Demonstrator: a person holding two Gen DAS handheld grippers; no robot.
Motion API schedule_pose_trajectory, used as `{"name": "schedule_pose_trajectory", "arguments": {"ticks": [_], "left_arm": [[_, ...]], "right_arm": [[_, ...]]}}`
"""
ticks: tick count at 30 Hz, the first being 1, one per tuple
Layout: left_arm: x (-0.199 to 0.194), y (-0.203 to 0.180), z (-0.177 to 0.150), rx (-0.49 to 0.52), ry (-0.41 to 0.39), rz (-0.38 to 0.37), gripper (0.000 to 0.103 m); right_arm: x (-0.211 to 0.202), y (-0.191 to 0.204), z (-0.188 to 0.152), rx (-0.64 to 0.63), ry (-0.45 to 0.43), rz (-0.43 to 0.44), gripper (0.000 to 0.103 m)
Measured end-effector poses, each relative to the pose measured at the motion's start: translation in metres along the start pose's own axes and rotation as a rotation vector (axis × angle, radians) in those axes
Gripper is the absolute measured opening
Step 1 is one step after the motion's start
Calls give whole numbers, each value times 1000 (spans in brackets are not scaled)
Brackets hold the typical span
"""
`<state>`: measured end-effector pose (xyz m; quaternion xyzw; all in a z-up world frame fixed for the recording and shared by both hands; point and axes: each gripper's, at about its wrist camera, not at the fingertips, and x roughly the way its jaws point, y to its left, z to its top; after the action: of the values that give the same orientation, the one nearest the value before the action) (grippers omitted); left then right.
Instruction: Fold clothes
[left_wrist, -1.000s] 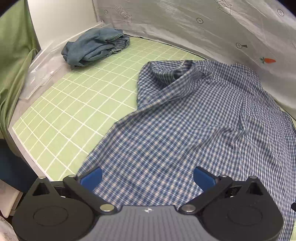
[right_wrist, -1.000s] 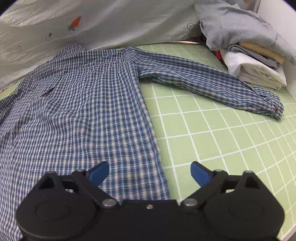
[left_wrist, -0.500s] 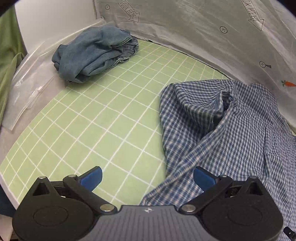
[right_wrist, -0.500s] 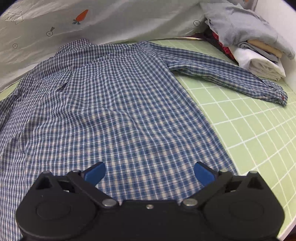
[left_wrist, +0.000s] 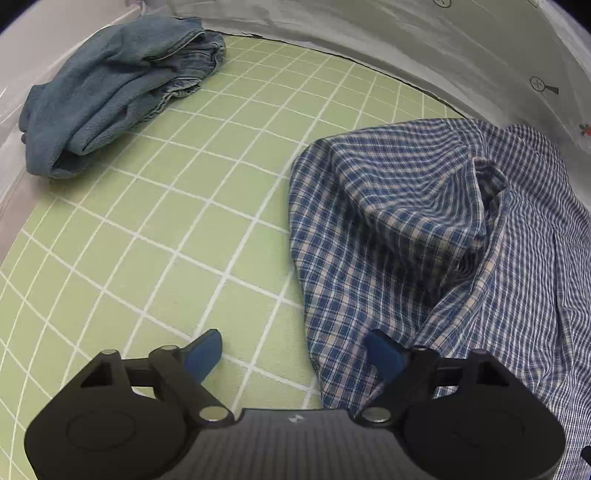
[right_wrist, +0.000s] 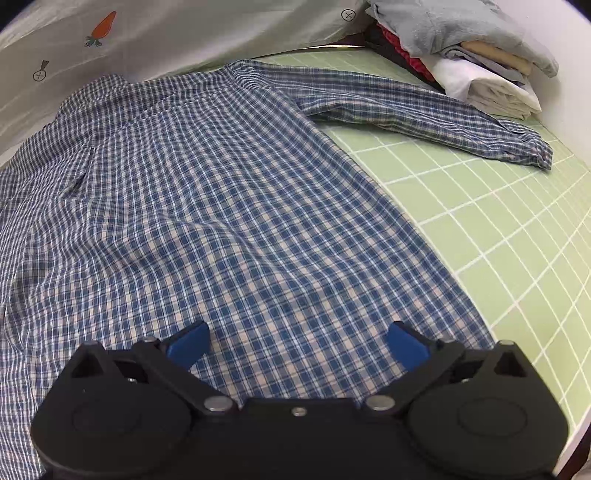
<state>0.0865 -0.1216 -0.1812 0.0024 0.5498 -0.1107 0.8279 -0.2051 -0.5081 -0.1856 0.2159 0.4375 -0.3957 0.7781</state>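
Note:
A blue and white checked shirt (right_wrist: 207, 206) lies spread on the green grid mat (right_wrist: 509, 229), one sleeve (right_wrist: 424, 114) stretched out to the right. In the left wrist view its left side (left_wrist: 399, 229) is bunched and folded over. My left gripper (left_wrist: 295, 350) is open and empty, low over the mat at the shirt's left edge, its right finger over the cloth. My right gripper (right_wrist: 297, 341) is open and empty, just above the shirt's lower body.
A crumpled denim garment (left_wrist: 110, 88) lies at the mat's far left corner. A stack of folded clothes (right_wrist: 465, 51) stands at the far right. A white printed sheet (right_wrist: 184, 33) rises behind the mat. The mat's edge runs close on the right.
My left gripper has moved forward and left, from over the shirt's hem to its bunched left edge. My right gripper has shifted left, from the shirt's right edge to over its body.

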Motion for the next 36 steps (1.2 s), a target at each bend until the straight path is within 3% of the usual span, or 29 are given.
{"name": "schedule_pose_trajectory", "arguments": {"ticks": [3,7,8,9,10,17,21,23,28,34,36], "left_arm": [[-3,-5,-4,26,-23,-11,74],[-6,-10,-6,51,-48,-22,48],[-7,-11,-6,54,-52,-19,35],[-7,-11,-6,54,-55,-17,16],[-6,-9,-5,43,-53,-20,6],[-12,18,1,-53,-50,-14,0],[-19,34,4,-139,-49,-90,6],[-19,31,4,-130,-45,-101,20],[-13,17,1,-102,-28,-111,31],[-8,2,-3,-36,-34,-99,32],[-7,0,-4,-22,-36,-100,25]], "right_arm": [[0,0,0,3,-1,-2,103],[4,3,4,-10,2,6,103],[4,4,5,-16,1,10,103],[5,5,6,-20,-1,13,103],[5,6,6,-24,-4,16,103],[4,8,1,-34,-29,26,103],[3,7,0,-34,-42,27,103],[4,6,1,-34,-45,28,103],[5,5,0,-36,-49,30,103],[5,5,0,-38,-49,30,103],[5,4,0,-41,-50,32,103]]}}
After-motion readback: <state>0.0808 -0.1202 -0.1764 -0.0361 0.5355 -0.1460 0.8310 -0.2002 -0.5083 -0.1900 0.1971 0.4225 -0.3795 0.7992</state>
